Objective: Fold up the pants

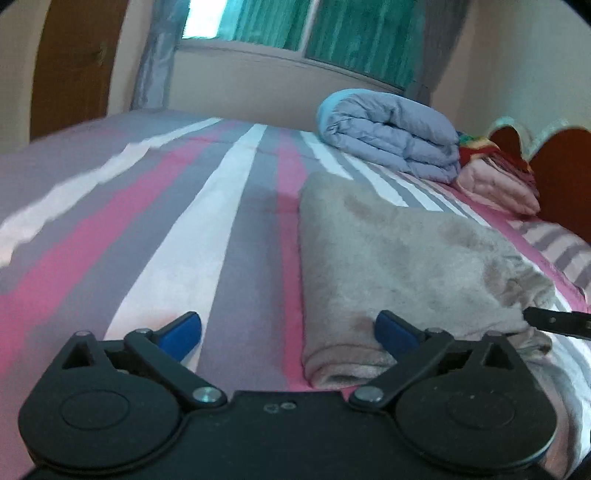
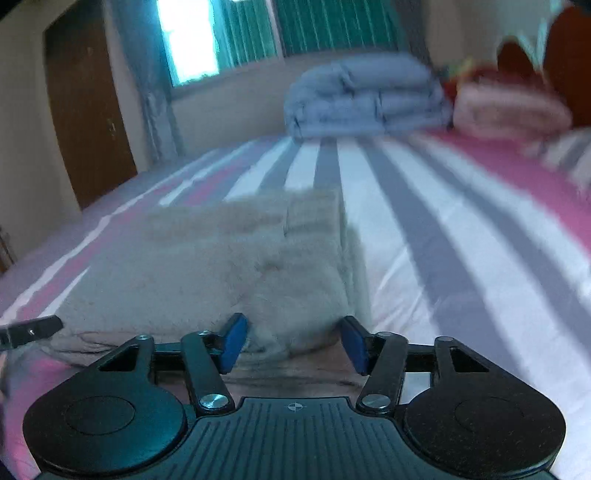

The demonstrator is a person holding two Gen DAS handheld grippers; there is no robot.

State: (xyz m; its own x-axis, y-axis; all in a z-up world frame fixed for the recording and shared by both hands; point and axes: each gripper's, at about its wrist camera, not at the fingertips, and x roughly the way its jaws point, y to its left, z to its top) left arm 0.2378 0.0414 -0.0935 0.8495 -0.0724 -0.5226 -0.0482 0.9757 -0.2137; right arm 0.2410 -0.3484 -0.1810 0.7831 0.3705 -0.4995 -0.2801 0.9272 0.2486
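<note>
The pants (image 1: 406,258) are a beige fleecy bundle, folded into a thick rectangle on the striped bed (image 1: 166,229). My left gripper (image 1: 288,328) stands wide open at the bundle's near left corner. Its right finger lies over the rolled fold edge and its left finger is over bare sheet. In the right wrist view the pants (image 2: 221,258) fill the near left. My right gripper (image 2: 294,341) is open at their near right corner, and a hump of cloth sits loosely between its blue pads (image 2: 234,341). A black tip of each gripper shows at the edge of the other's view.
A folded blue-grey duvet (image 1: 391,133) and a pink blanket (image 1: 498,184) lie at the far end, by a brown headboard (image 1: 561,166). A wooden door (image 1: 70,62) and a curtained window (image 1: 295,26) stand beyond the bed. Striped sheet stretches left of the pants.
</note>
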